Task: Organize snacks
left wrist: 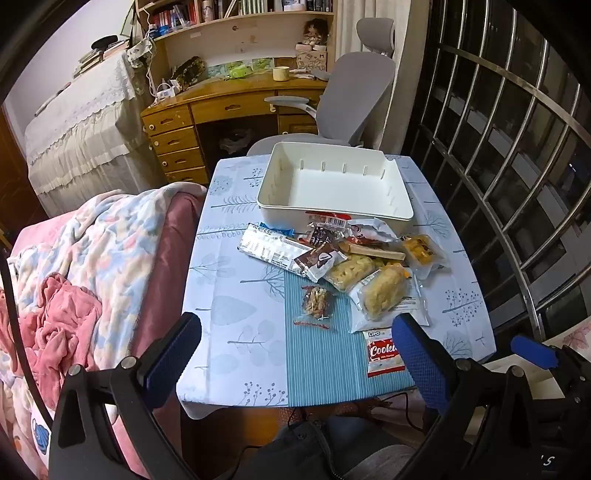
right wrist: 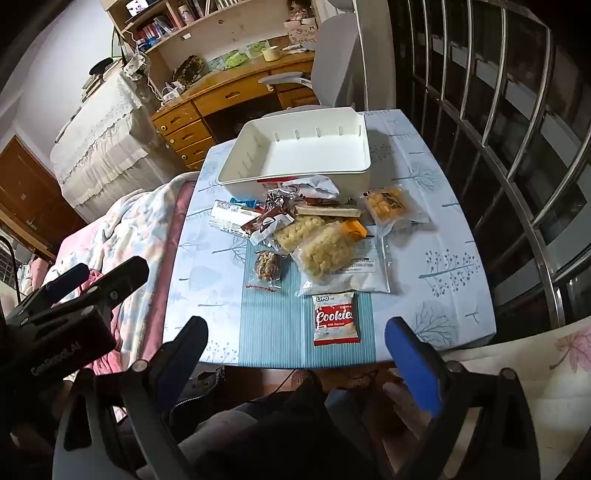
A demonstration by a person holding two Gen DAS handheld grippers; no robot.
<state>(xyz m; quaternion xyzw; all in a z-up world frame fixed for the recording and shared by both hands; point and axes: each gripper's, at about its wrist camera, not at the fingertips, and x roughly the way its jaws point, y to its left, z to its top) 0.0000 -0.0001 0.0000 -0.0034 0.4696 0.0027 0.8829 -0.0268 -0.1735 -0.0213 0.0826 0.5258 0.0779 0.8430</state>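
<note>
Smooth matt white plastic bin, glossy crinkled plastic snack wrappers.

One white bin stands at the table's far edge. One red cookie packet lies near the front edge, one clear nut packet mid-table, three yellow puffed-snack bags beside it.

A small table with a pale blue leaf-print cloth stands in a bedroom. Left of it lies a bed heaped with pink and floral blankets. Behind, a wooden desk with drawers carries bookshelves, and a grey office chair sits before it. Curved metal window bars run along the right, dark glass behind them
</note>
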